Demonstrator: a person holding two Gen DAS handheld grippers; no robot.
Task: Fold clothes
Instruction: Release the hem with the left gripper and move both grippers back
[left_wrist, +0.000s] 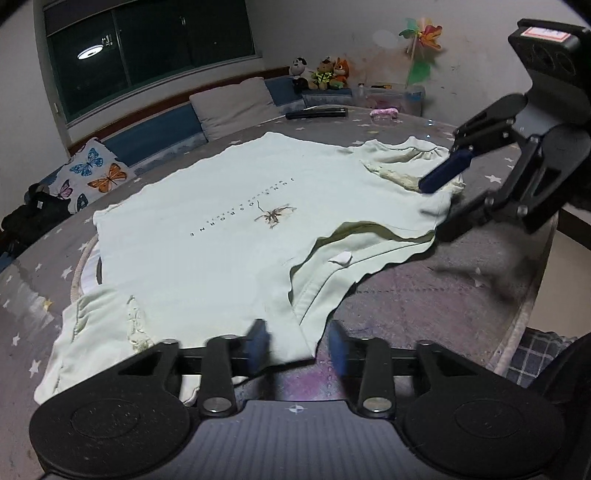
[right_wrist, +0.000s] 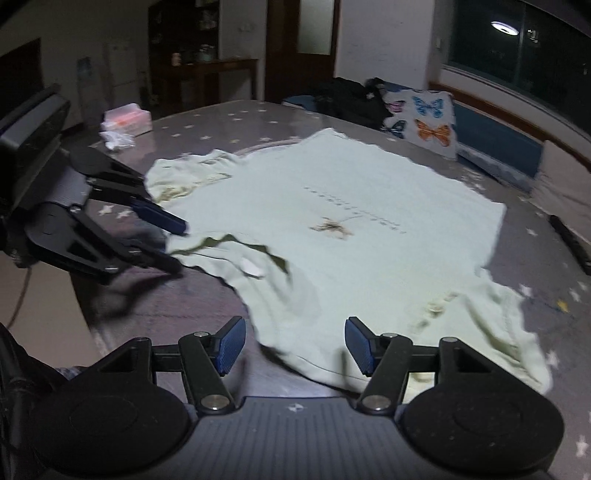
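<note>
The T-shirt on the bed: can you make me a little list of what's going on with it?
Shirt: pale green T-shirt, spread flat, print side up
Lying on: grey star-patterned bed cover
Collar: at the near edge, neck label showing
Left gripper: open, fingers at the shoulder edge, nothing pinched
Right gripper: open over the other shoulder
Folded yet: no

A pale green T-shirt (right_wrist: 351, 236) lay spread on a star-patterned bed (right_wrist: 221, 122). The right gripper (right_wrist: 295, 345) hovered open at its near edge; the left gripper (right_wrist: 173, 243) reached toward the collar.
</note>
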